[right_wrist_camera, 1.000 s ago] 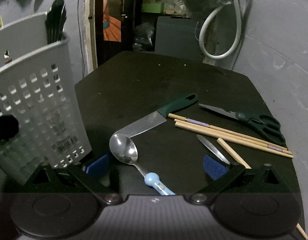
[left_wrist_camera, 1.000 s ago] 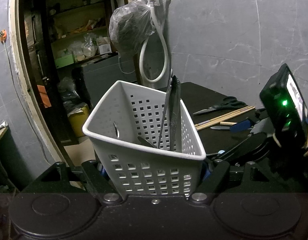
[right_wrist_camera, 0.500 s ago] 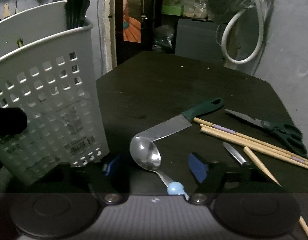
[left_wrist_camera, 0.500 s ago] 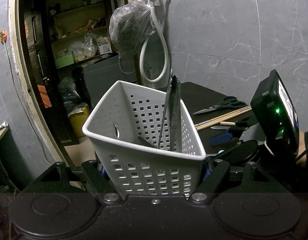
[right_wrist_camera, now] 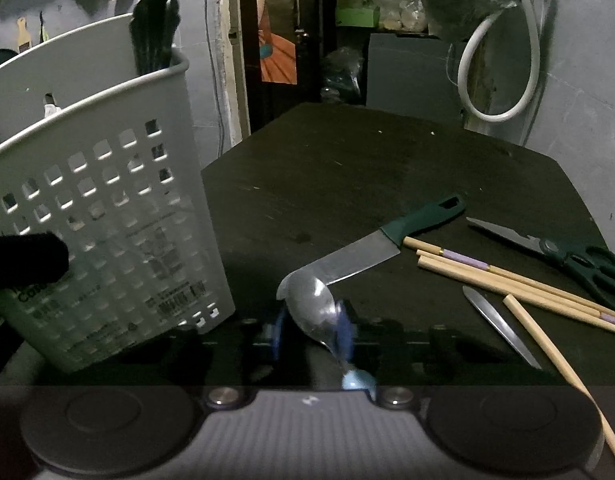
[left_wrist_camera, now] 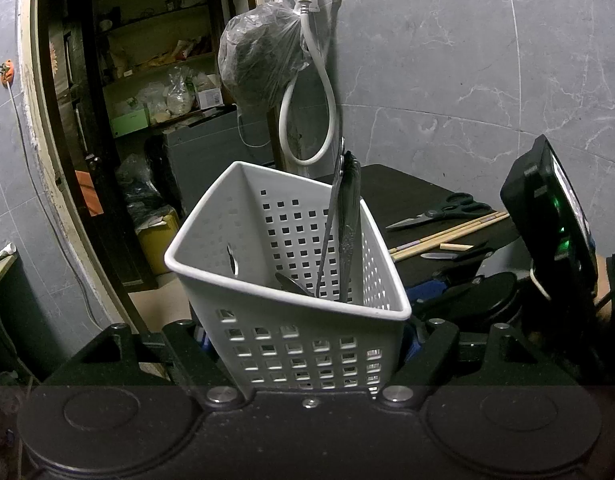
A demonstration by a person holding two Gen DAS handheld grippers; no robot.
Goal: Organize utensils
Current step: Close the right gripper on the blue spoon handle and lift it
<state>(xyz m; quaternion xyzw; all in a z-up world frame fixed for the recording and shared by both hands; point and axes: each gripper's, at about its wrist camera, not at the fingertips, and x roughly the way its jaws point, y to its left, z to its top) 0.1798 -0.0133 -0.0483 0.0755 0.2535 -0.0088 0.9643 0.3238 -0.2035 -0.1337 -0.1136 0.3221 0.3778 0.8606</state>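
My left gripper (left_wrist_camera: 307, 340) is shut on the white perforated basket (left_wrist_camera: 267, 216), its fingers clamped on the two lower sides. Several dark metal utensils (left_wrist_camera: 347, 216) stand inside the basket. In the right wrist view the basket (right_wrist_camera: 107, 220) hangs tilted at the left. My right gripper (right_wrist_camera: 311, 330) is closing around a steel spoon (right_wrist_camera: 311, 304) with a light blue handle end that lies on the black table (right_wrist_camera: 347, 168). The spoon sits between the blue pads (right_wrist_camera: 275, 332); the right pad reaches its neck, while a small gap shows at the left pad.
A green-handled knife (right_wrist_camera: 359, 254) lies just beyond the spoon's bowl. To the right are several wooden chopsticks (right_wrist_camera: 507, 280), a small metal blade (right_wrist_camera: 499, 320) and black scissors (right_wrist_camera: 567, 256). A white hose (right_wrist_camera: 495, 60) hangs on the wall behind, and a doorway opens at the far left.
The right gripper's jaws have come in from wide apart to close beside the spoon, and its view has tipped a little. The left gripper and basket have stayed still.
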